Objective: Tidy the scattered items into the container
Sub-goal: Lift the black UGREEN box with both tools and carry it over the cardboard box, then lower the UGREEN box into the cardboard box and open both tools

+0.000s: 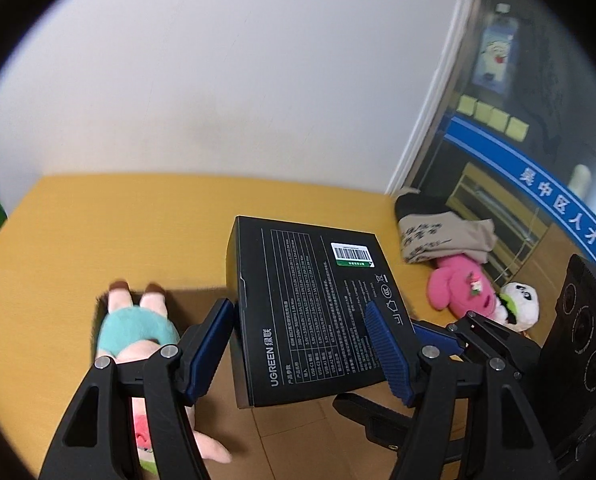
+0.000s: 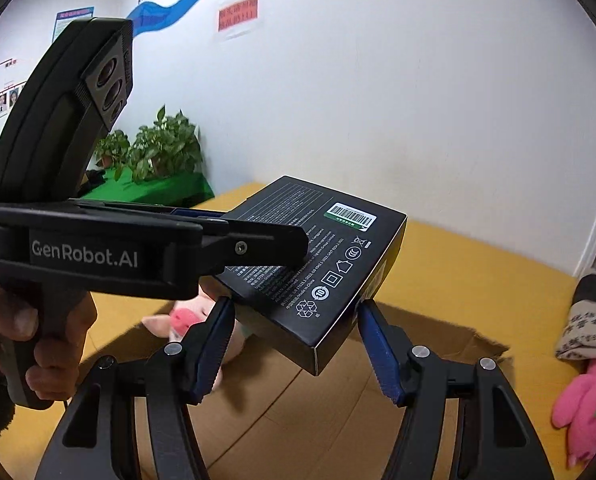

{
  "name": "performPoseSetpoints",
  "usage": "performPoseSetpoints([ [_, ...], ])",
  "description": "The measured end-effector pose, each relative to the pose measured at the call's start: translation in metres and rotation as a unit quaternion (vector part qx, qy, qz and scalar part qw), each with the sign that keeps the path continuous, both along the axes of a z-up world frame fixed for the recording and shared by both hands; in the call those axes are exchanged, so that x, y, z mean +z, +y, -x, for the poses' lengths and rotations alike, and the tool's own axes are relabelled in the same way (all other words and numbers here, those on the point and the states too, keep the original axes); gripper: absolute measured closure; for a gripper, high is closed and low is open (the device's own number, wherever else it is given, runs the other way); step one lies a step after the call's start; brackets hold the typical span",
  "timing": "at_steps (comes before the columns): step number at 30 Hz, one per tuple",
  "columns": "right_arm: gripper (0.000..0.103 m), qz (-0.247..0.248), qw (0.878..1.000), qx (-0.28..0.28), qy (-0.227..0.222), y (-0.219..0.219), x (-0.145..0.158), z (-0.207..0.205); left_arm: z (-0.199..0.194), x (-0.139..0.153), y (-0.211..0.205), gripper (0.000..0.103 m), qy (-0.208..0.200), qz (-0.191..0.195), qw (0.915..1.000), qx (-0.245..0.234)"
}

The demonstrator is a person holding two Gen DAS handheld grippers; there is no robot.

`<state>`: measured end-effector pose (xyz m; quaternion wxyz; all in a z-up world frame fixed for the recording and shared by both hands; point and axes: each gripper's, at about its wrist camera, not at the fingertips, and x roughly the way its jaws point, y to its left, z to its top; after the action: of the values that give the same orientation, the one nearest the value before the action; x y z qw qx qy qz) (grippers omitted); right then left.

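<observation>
My left gripper (image 1: 300, 322) is shut on a black UGREEN box (image 1: 314, 312) and holds it in the air over an open cardboard box (image 2: 338, 400). A pig plush in a teal dress (image 1: 138, 332) lies inside the cardboard box. In the right wrist view the black box (image 2: 318, 264) hangs just above and between the fingers of my right gripper (image 2: 296, 320), which is open with its blue pads (image 2: 378, 356) apart from the box. The left gripper body (image 2: 98, 256) crosses that view from the left.
A pink plush (image 1: 462, 288) and a white panda plush (image 1: 518, 306) lie on the yellow table (image 1: 98, 216) at the right, beside a folded printed cloth (image 1: 442, 236). A white wall stands behind the table. Potted plants (image 2: 158, 148) stand far left.
</observation>
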<state>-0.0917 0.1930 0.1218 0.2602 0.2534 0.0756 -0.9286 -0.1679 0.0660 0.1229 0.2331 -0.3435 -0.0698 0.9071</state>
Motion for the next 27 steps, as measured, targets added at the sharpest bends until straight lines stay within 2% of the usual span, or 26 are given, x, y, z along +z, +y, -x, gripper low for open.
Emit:
performPoseSetpoints([
  [7,0.035,-0.003,0.998,0.01,-0.067,0.002,-0.052,0.045,0.038,-0.053,0.005,0.035,-0.066,0.015,0.9975,0.021],
  [13,0.037,-0.01,0.994,0.016,-0.107,0.003,-0.081,0.076,0.063,-0.081,0.012,0.035,-0.099,0.042,0.9936,0.036],
  [19,0.037,0.006,0.988,0.018,-0.153,-0.002,-0.107,0.1,0.077,-0.109,0.009,0.035,-0.133,0.062,0.9872,0.063],
  [23,0.043,0.019,0.985,0.017,-0.17,-0.002,-0.12,0.105,0.081,-0.124,0.014,0.036,-0.134,0.116,0.9811,0.079],
  [27,0.046,0.023,0.984,0.02,-0.175,-0.003,-0.124,0.106,0.081,-0.132,0.033,0.038,-0.146,0.148,0.9765,0.057],
])
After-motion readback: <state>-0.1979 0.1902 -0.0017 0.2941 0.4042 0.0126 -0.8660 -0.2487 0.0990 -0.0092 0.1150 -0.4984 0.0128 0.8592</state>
